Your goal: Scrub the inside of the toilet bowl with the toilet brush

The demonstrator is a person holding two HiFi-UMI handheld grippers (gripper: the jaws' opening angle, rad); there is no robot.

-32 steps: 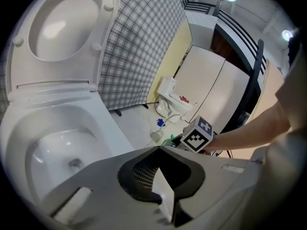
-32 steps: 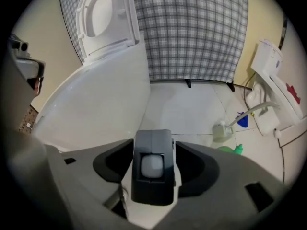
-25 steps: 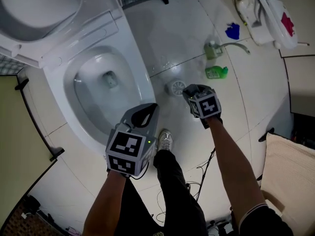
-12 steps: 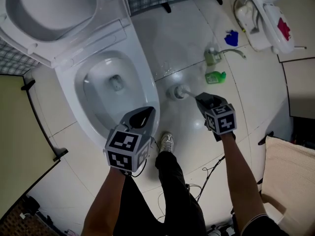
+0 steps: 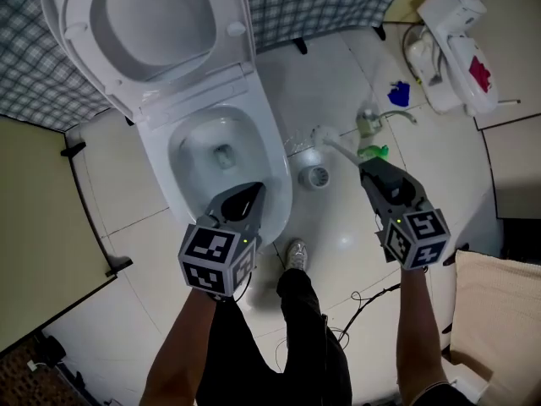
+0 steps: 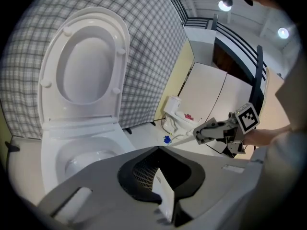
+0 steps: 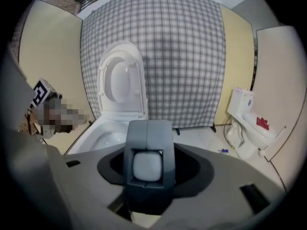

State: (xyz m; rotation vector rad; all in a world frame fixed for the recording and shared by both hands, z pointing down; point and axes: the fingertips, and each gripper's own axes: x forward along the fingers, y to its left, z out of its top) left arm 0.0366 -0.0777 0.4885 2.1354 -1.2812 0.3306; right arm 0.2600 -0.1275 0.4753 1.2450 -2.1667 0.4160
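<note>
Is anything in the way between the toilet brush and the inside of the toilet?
Nothing visible. The right gripper holds the white toilet brush above the floor beside the white toilet bowl. The toilet lid is up, so the bowl is open.

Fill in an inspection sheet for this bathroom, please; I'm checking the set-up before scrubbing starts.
Surface: pale glossy floor tiles.
Job's things: toilet with its lid up; toilet brush in the air beside the bowl, not in it; brush holder on the floor.
Clutter: two green bottles and a blue item on the floor.
Grippers: right gripper shut on the brush handle; left gripper over the bowl's front rim, nothing seen in it, open or shut unclear.
Cables: thin cables near the person's feet.
Surroundings: checked curtain, second white toilet, beige cushion.
</note>
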